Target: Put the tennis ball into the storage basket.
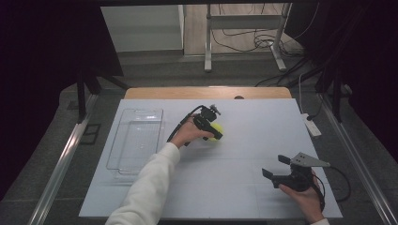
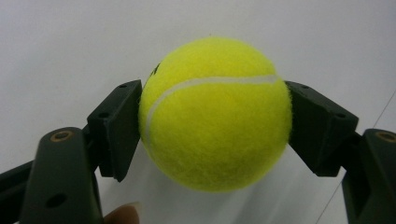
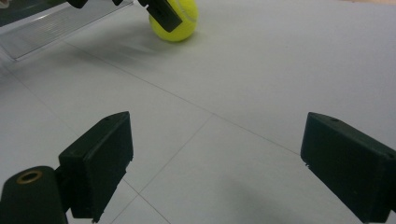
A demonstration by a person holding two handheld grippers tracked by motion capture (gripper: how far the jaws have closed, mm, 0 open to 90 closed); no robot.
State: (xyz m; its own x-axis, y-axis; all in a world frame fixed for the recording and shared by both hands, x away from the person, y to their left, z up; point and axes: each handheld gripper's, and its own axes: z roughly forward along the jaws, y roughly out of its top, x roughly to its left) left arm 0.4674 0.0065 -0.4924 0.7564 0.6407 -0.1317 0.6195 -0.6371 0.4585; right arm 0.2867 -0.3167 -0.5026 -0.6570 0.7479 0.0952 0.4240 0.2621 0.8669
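Pale grey table [image 1: 244, 187] lies under us. Between our left gripper [image 2: 215, 126] jaws sits a fuzzy yellow-green tennis ball [image 2: 215, 116] with a white seam, both pads pressing its sides. Our right gripper [image 3: 219, 163] jaws gape wide, holding nothing.

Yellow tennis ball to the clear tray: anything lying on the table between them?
Nothing visible does. The yellow felt tennis ball, clamped in the left gripper, has bare white tabletop between it and the clear plastic tray.

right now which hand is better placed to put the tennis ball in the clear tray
Left. The left gripper is already shut on the tennis ball, close beside the clear tray. The right gripper rests open and empty, farther from both, at the near right of the table.
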